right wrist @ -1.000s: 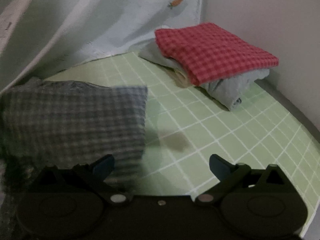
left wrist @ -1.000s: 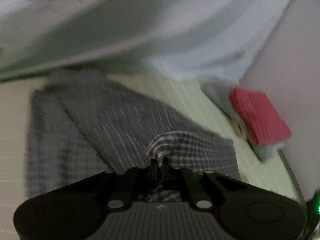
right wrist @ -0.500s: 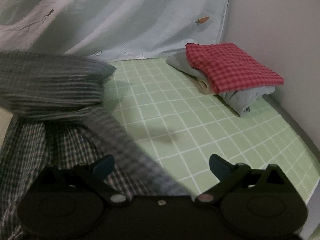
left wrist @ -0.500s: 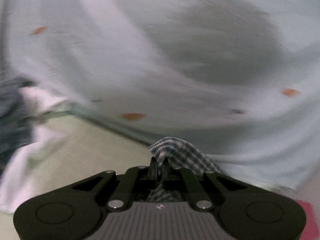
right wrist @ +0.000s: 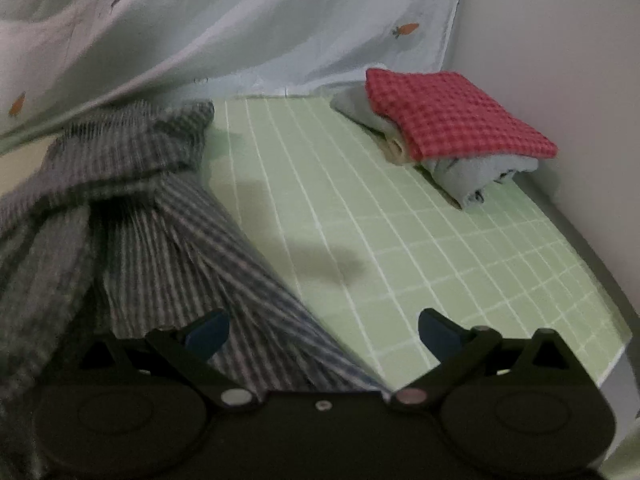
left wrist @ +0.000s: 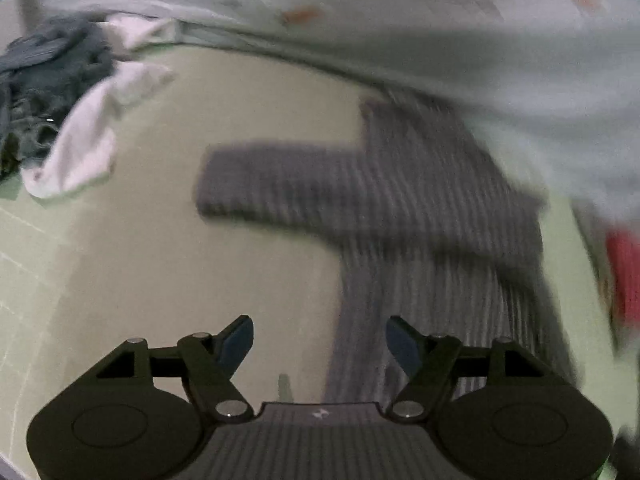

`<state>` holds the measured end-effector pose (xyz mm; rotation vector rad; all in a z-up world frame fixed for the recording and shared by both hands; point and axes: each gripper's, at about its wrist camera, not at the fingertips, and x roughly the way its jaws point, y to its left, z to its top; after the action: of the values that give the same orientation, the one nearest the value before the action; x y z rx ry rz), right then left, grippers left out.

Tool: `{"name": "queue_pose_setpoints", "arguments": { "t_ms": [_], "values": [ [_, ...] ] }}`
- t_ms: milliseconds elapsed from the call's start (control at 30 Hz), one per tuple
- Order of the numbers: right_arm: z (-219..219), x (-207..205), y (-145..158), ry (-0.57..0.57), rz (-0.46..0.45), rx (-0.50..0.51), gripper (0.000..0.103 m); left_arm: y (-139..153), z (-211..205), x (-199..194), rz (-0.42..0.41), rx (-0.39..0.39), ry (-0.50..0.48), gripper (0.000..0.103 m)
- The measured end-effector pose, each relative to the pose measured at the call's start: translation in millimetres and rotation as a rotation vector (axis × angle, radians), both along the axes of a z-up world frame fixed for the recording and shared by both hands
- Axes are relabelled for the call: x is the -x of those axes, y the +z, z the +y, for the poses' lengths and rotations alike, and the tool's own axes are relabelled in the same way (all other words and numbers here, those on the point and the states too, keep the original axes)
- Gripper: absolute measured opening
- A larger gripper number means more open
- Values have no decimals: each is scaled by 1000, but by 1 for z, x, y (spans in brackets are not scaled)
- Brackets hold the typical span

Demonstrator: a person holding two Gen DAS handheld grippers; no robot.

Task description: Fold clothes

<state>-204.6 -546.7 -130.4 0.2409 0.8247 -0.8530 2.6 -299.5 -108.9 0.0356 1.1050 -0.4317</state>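
1. The checked grey shirt [right wrist: 132, 216] lies spread on the green gridded mat [right wrist: 420, 248], toward the mat's left part as the right wrist camera sees it, with one sleeve folded across its body.
2. In the left wrist view the same shirt [left wrist: 400, 208] is blurred, yet a sleeve plainly reaches out sideways over the bare mat [left wrist: 168, 272].
3. The left hand-held gripper [left wrist: 319, 340] hangs over the shirt's edge with its jaws opening; nothing is between them, and the cloth lies loose below.
4. The right hand-held gripper [right wrist: 323, 330] stands wide apart and has hold of nothing; its left finger is above the shirt's lower hem, its right finger above bare mat.
5. A folded stack [right wrist: 448, 128] sits at the mat's far right corner, against the wall: a red checked cloth on top, pale blue-grey pieces beneath.
6. A pale sheet with small carrot prints [right wrist: 248, 28] hangs behind the mat, its lower edge touching the shirt's far side.
7. In the left wrist view a heap of unfolded clothes [left wrist: 60, 108], dark blue and white, lies at the upper left, well apart from the shirt.
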Motion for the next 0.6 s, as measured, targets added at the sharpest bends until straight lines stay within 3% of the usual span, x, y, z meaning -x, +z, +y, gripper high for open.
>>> {"name": "queue_pose_setpoints", "arguments": {
  "t_ms": [267, 433, 500, 600],
  "values": [
    [-11, 38, -28, 140, 110, -15, 79, -35, 7, 66, 90, -106, -74, 74],
    [-20, 59, -32, 144, 57, -92, 62, -53, 19, 89, 128, -147, -52, 74],
    [-22, 65, -32, 126, 30, -119, 46, -57, 24, 94, 144, -147, -30, 75],
    [-24, 73, -29, 113, -16, -149, 38, -59, 27, 100, 144, -154, -19, 76]
  ]
}}
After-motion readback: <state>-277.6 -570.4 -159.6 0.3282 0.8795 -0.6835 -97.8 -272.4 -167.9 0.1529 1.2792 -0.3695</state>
